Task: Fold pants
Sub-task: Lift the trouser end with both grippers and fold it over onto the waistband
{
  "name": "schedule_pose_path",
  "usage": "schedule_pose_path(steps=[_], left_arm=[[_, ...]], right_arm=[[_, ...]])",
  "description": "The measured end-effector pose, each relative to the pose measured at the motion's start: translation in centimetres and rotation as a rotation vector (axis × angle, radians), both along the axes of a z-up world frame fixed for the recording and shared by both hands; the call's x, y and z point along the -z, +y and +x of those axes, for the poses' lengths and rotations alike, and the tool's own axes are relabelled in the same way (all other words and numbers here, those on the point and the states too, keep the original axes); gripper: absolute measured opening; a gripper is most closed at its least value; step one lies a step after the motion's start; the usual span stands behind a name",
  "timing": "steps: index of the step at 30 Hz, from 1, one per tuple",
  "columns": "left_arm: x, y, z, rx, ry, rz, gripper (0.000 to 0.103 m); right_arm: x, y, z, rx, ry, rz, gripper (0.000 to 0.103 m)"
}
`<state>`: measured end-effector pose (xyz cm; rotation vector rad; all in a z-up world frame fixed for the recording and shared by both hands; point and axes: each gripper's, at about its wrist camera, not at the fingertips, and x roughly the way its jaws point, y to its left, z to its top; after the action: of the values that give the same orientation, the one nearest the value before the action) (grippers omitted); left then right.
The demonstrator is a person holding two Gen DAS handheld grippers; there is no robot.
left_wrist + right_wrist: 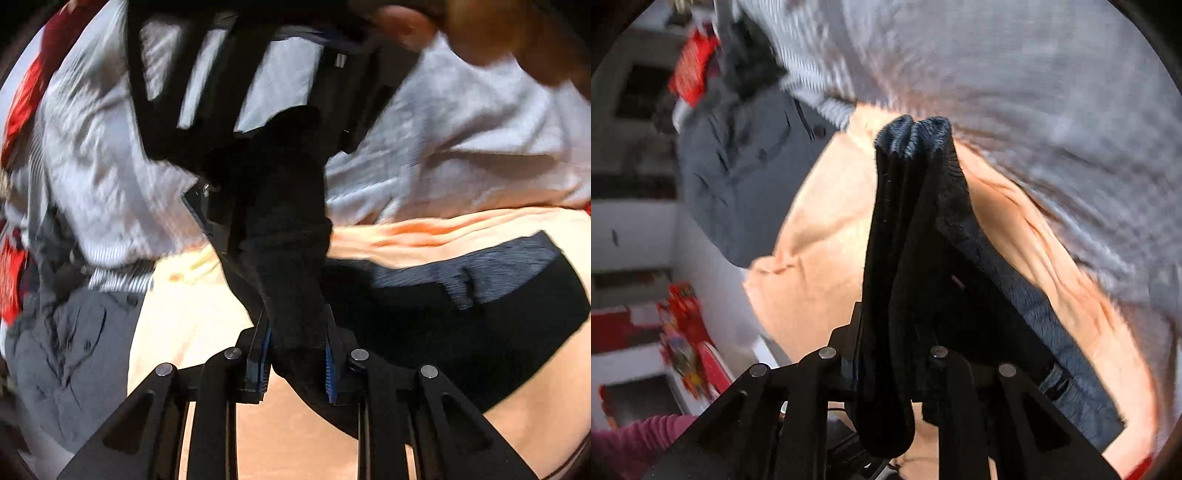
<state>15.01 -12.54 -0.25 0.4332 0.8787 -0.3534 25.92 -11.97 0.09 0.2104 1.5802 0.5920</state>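
Fingers of left gripper point(297, 363) pinching a bunched fold of the black pants point(461, 314), blue pads pressed on the cloth from both sides. Fingers of right gripper point(892, 365) likewise clamped on a gathered edge of the same pants, thick ribbed hem standing up beyond the fingertips. Held clear of the peach sheet point(192, 332) at both grips, with the remainder trailing flat to the right of the left fingers. Judged early to mid fold: garment gripped at two points and lifted, no finished crease visible, laying down and smoothing outstanding. Farther out, beyond both pairs of fingers, grey garment point(746, 177) crumpled on the sheet, then white striped cloth point(110, 166). Heavy blur; finer detail not readable.
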Motion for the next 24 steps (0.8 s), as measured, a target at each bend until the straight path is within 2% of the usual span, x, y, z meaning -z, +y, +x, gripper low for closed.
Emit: schedule_pose_path(steps=[4,8,11,14,18,21,24], left_arm=[[-2.2,-3.4,-1.8,0.093,0.003,-0.032,0.024],[-4.3,-8.2,-4.2,0.209,0.036,-0.068,0.024],[-4.9,-12.4,-6.4,0.305,0.044,-0.061,0.024],[-4.2,-16.4,-8.9,0.398,0.059,-0.036,0.024],[-1.0,-20.9,-12.0,0.492,0.127,0.023,0.024],[2.6,-23.0,-13.5,0.514,0.186,0.096,0.024],[5.0,-23.2,-14.2,0.499,0.258,0.152,0.038]], right_arm=[[-2.3,-8.0,-4.1,0.188,-0.052,0.153,0.018],[-3.9,-15.1,-8.9,0.344,-0.118,0.251,0.018],[-4.2,-20.2,-12.8,0.447,-0.161,0.306,0.019],[-3.2,-24.9,-16.6,0.548,-0.186,0.355,0.019],[0.3,-30.8,-21.5,0.670,-0.174,0.372,0.018],[5.3,-34.1,-24.4,0.757,-0.121,0.385,0.018],[11.2,-35.7,-27.0,0.847,-0.047,0.426,0.018]])
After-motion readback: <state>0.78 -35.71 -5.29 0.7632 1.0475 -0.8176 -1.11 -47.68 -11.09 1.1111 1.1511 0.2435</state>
